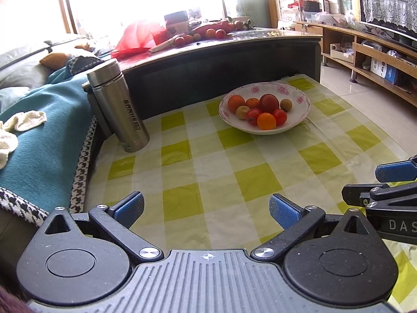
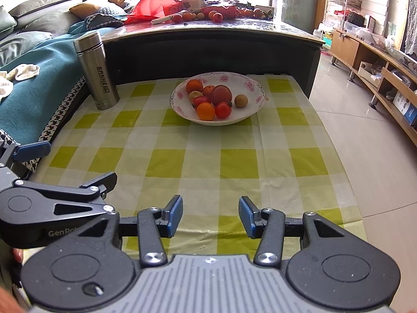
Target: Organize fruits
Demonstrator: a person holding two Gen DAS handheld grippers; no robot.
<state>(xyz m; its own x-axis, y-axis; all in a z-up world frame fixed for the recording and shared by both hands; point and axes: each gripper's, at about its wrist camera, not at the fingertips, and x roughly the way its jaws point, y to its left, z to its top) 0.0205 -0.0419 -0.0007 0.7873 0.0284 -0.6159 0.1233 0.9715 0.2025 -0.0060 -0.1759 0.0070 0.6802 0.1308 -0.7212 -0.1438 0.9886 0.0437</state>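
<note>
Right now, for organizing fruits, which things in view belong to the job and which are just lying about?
Belongs to the job:
- white floral-rimmed bowl on the green-checked cloth
- mixed red, orange and brownish fruits inside it
- left gripper and right gripper, both open and empty

Just lying about:
- stainless steel flask
- red plastic bag on the dark table behind
- teal blanket

— Left wrist view: low over the checked cloth [image 1: 203, 161], facing the bowl [image 1: 264, 130] from well back, slightly from the left.
— Right wrist view: same heading, a little higher. Shared by both: bowl, steel flask [image 2: 96, 70], sofa edge, and each other's gripper at the frame side.
</note>
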